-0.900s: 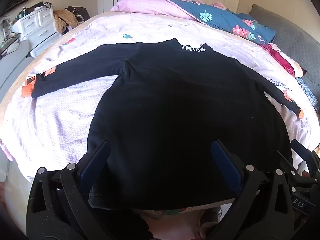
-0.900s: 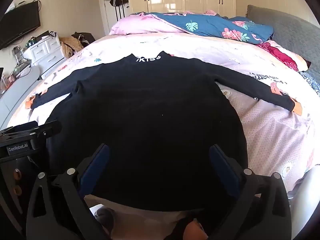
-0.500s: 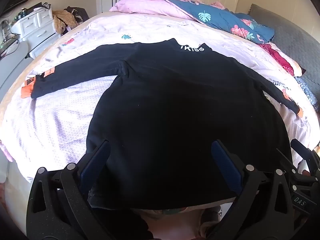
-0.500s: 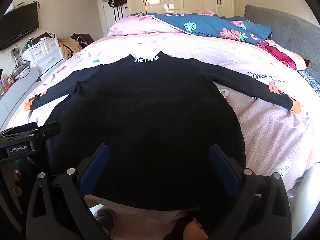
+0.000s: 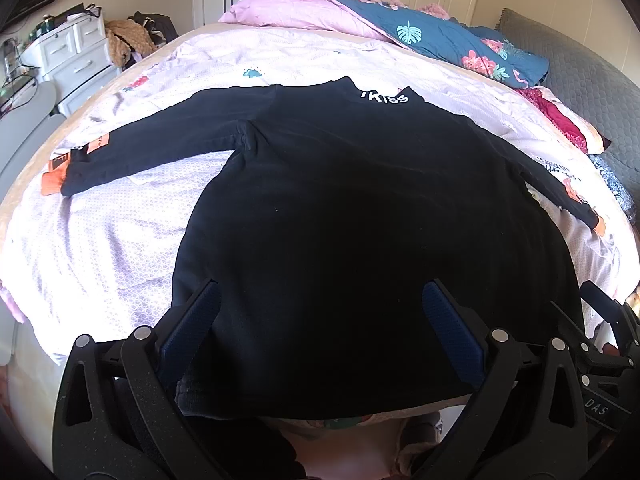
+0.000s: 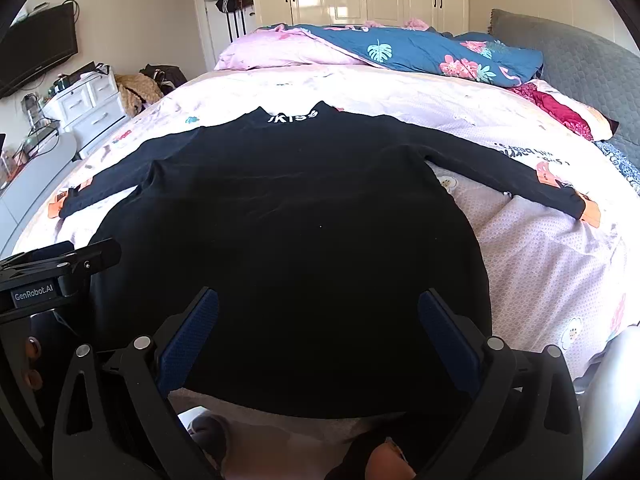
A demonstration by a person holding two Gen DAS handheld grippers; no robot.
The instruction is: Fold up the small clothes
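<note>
Black long-sleeved top (image 5: 360, 220) is the garment to fold, and it lies flat on the bed (image 5: 100, 248) with both sleeves spread out to the sides. The left gripper (image 5: 320, 320) hangs over the lower part of the top, near its hem; its two blue-padded fingers (image 5: 192, 324) stand wide apart and hold nothing. The right gripper (image 6: 318, 328) is in the same posture beside it, also over the hem area, with its fingers (image 6: 188, 336) wide apart and nothing between them. In the right wrist view the body of the left gripper shows at the left edge. The collar of the top, with white letters (image 6: 294, 117), points away from the grippers, toward the far side of the bed. The sleeve ends have orange cuffs (image 6: 590, 212). Behind the top, a pink pillow (image 6: 276, 50) and a blue flowered quilt (image 6: 432, 54) are piled. A white drawer cabinet (image 6: 86, 104) stands at the left of the bed.
</note>
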